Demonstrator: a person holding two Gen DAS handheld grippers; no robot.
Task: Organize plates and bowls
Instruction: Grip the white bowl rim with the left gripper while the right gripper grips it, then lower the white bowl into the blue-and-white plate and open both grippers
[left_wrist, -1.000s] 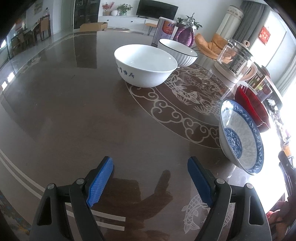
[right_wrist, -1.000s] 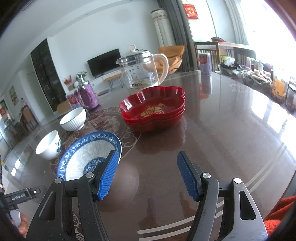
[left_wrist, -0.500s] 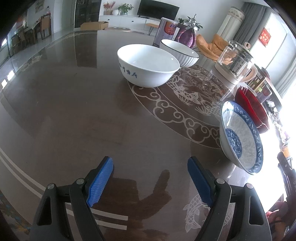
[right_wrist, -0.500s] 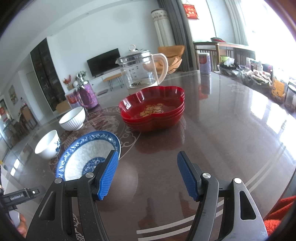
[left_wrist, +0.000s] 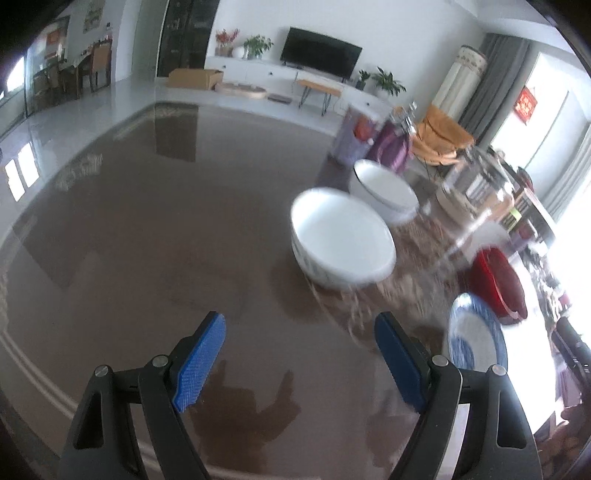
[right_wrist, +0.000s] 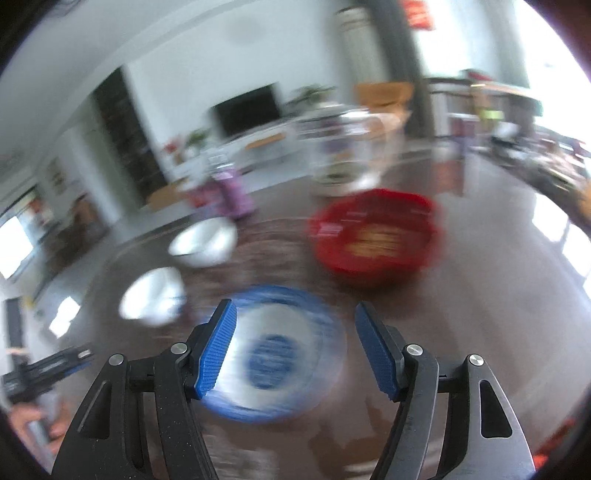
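in right view only: hand (right_wrist: 35, 424) holding left tool (right_wrist: 48, 367).

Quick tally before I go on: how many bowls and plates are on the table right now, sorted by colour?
White bowls: 2, the near one and the one behind it.
Blue-and-white bowl: 1.
Red dishes: at least 1; the red stack is too blurred to count its layers.
Total: 4 visible, counting the red stack as one.
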